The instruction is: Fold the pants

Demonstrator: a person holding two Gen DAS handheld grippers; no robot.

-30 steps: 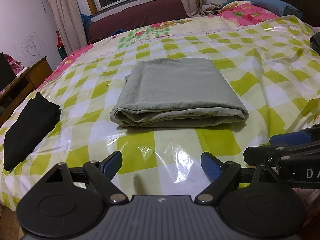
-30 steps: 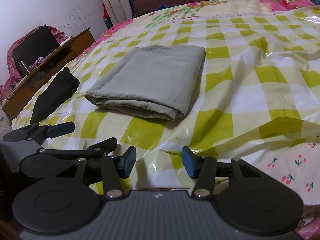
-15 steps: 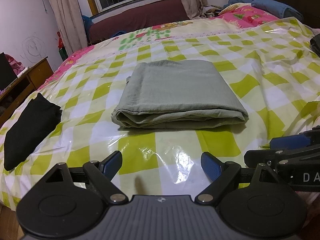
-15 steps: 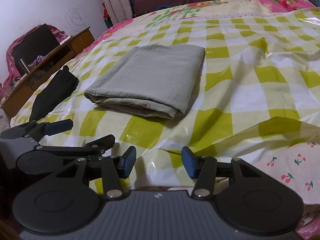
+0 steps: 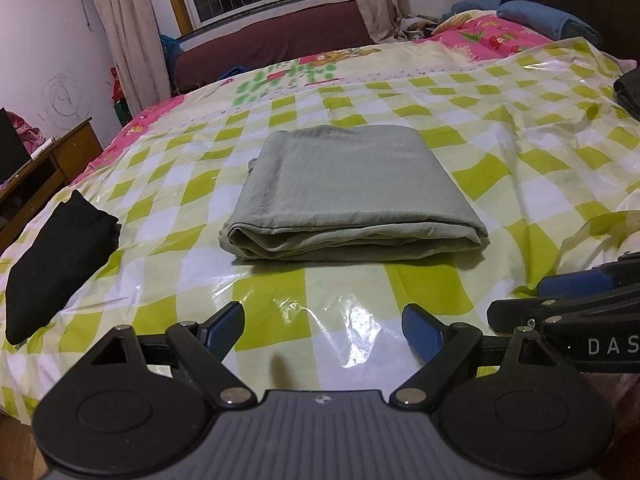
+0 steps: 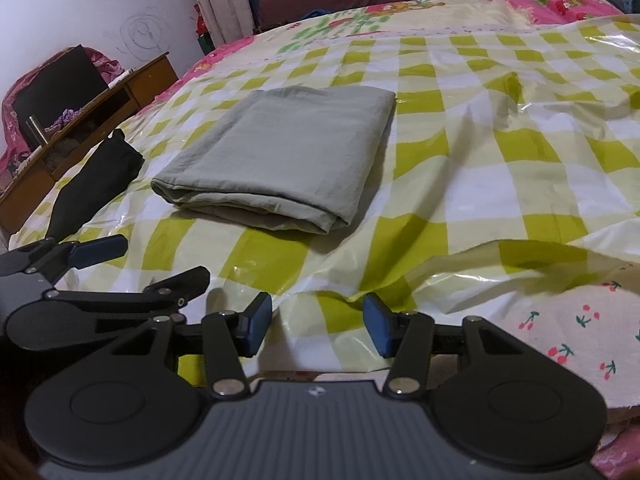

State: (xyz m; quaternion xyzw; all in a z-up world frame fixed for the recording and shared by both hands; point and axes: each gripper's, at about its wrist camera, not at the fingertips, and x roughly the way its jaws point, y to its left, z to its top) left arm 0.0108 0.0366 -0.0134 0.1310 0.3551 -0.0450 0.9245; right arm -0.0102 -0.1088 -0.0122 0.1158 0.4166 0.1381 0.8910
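Nearest, the left tongs (image 5: 322,330) and right tongs (image 6: 316,322) hang side by side, jaws apart and holding nothing. Just ahead on the checked sheet (image 5: 520,184) lie the grey-green pants (image 5: 348,196), folded into a neat rectangle; folding looks finished.

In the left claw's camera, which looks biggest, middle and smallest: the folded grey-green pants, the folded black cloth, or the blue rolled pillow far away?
1. Folded grey-green pants
2. Folded black cloth
3. Blue rolled pillow: looks smallest, but it lies farthest from the camera, so its true size is unsure.
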